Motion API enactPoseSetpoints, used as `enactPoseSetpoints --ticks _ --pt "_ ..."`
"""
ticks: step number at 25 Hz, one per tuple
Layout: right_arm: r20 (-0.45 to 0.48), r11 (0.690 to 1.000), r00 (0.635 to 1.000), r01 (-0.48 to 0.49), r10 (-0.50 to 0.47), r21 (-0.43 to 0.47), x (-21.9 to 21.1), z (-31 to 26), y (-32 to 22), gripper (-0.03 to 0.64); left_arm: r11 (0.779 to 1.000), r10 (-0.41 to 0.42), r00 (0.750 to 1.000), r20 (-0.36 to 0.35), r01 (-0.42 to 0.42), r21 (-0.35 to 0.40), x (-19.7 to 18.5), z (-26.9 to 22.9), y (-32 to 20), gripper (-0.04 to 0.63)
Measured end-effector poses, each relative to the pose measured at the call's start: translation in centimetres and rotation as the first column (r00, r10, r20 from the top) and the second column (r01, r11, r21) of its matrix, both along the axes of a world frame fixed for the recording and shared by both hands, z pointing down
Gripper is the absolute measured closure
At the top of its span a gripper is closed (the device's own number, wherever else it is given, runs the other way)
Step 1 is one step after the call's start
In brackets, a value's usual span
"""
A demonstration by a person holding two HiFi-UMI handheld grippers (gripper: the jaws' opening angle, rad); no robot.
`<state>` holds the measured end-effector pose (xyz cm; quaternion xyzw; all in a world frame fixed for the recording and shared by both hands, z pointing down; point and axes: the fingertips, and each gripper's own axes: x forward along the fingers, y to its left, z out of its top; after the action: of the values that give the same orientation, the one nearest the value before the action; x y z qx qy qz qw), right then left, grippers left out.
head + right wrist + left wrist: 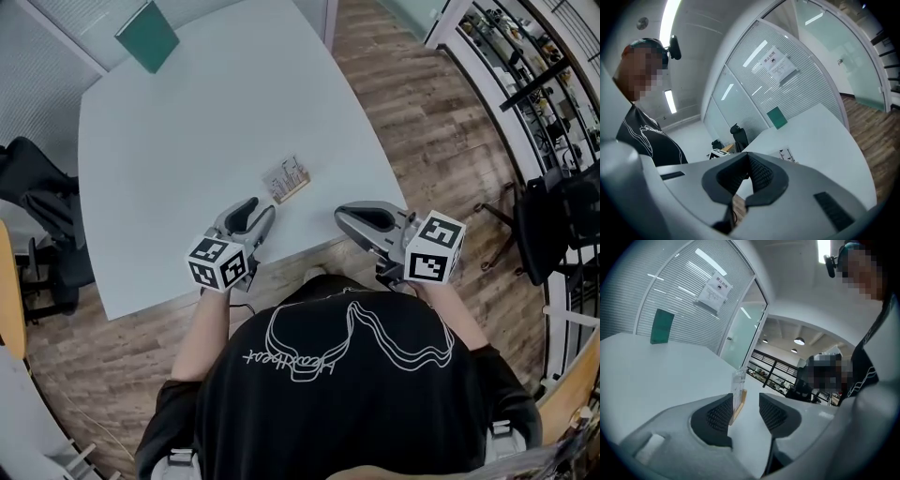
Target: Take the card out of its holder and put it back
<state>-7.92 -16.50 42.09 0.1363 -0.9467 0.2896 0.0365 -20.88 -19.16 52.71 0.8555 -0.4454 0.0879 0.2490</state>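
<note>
Looking down in the head view, the card [284, 174] stands in its holder [292, 190] on the counter [169, 159], just ahead of the left tool [259, 212] and right tool [343, 217], touching neither. Left gripper view: jaws wide, nothing gripped, holder beyond the left pad — an off-centre advance could topple it. Right gripper view: jaws pinched together, empty — with the base unsteadied, the holder may lift with the card.

Open table [187, 141] lies all around the card holder [287, 180].
</note>
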Motion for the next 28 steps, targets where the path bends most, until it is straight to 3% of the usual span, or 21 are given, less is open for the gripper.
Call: enactPoseSetpoints --ticks 8,13,20,28 --pt "-0.014 0.996 0.999 -0.049 0.048 -0.070 0.5 1.8 -1.9 0.611 0.999 0.012 1.000 -0.012 -0.013 -0.035 -0.4 2.2 -3.0 0.431" --pt "-0.024 0.992 0.998 -0.066 0.064 -0.112 0.7 2.7 -2.2 0.611 0.998 0.034 0.998 -0.055 -0.037 -0.052 -0.3 3.2 -4.5 0.431" --pt "-0.047 0.988 0.997 -0.071 0.065 -0.136 1.1 3.8 -2.2 0.611 0.990 0.139 0.990 0.009 -0.139 0.020 1.3 3.5 -5.8 0.435" --pt "-0.038 0.978 0.995 -0.099 0.094 -0.184 1.7 5.2 -2.4 0.611 0.978 0.191 0.978 0.082 -0.197 0.073 1.7 3.4 -5.9 0.557"
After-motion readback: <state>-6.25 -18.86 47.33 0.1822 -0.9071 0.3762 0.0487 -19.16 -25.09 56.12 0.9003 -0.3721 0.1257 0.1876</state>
